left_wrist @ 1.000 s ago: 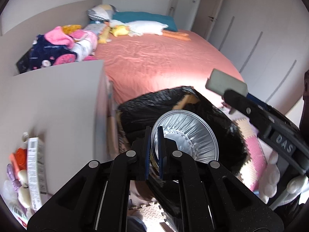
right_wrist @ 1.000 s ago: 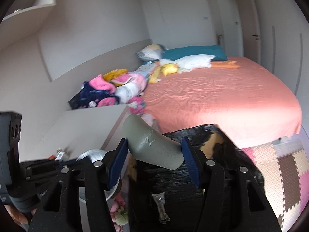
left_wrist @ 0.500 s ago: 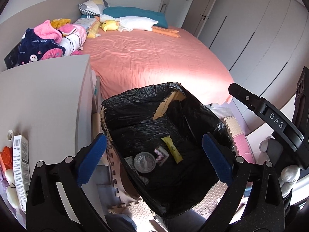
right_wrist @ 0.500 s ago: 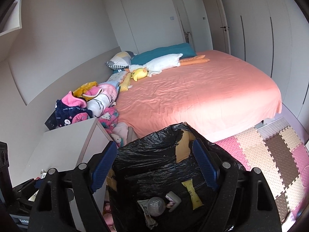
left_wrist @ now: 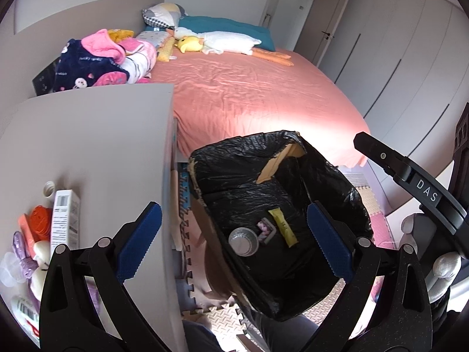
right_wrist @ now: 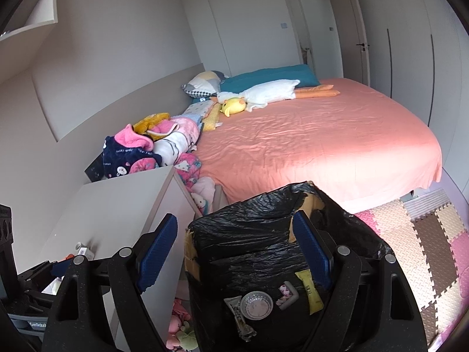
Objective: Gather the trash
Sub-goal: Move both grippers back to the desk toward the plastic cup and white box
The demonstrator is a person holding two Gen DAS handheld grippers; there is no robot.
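I hold my left gripper tipped steeply down over the trash bin; its jaws have just sprung wide and grip nothing. My right gripper slants down over the same bin, its jaws just opened too, nothing pressed between them. The bin is a cardboard box lined with a crumpled black bag, just beside the grey cabinet. On its floor lie a round foil cup, a yellow sachet and a grey angled piece.
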